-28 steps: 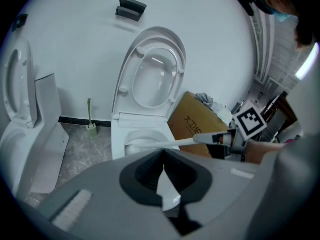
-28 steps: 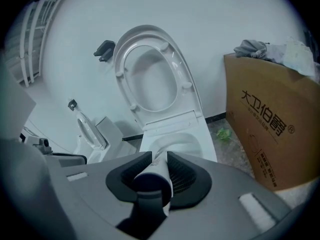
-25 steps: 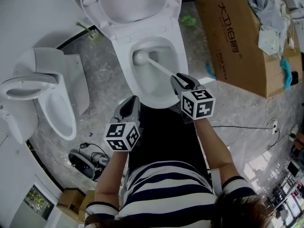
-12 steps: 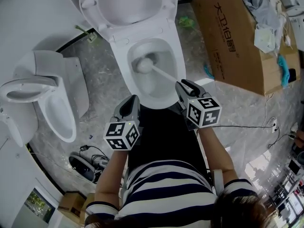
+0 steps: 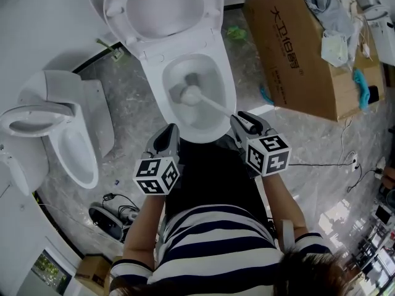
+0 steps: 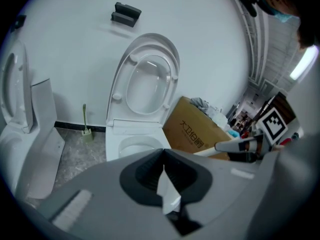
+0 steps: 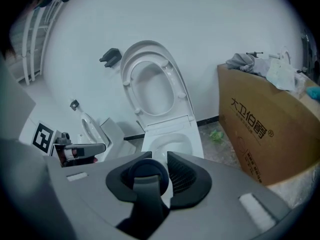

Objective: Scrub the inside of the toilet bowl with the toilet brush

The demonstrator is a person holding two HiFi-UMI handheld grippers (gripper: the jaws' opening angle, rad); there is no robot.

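Note:
A white toilet [image 5: 227, 79] stands in front of me with its lid [image 5: 163, 8] raised. Inside the bowl, the white brush head [image 5: 190, 94] rests low near the water. Its white handle [image 5: 216, 106] slants back to my right gripper [image 5: 242, 121], which is shut on the brush's dark grip [image 7: 145, 176]. Over the right gripper [image 7: 165, 159] I see the bowl [image 7: 170, 144]. My left gripper [image 5: 168, 135] hovers at the bowl's near left edge, shut and empty. From the left gripper [image 6: 164, 156] view, the toilet rim [image 6: 132, 143] lies ahead.
A second white toilet [image 5: 74, 134] stands at the left. A large cardboard box [image 5: 296, 48] with cloth and clutter on top sits at the right. A small green brush [image 6: 86, 121] leans by the wall. Cables and a dark device [image 5: 111, 211] lie on the floor at lower left.
The brush head has slid from the far part of the bowl toward me, and the right gripper has drawn back with it. The left gripper has stayed put.

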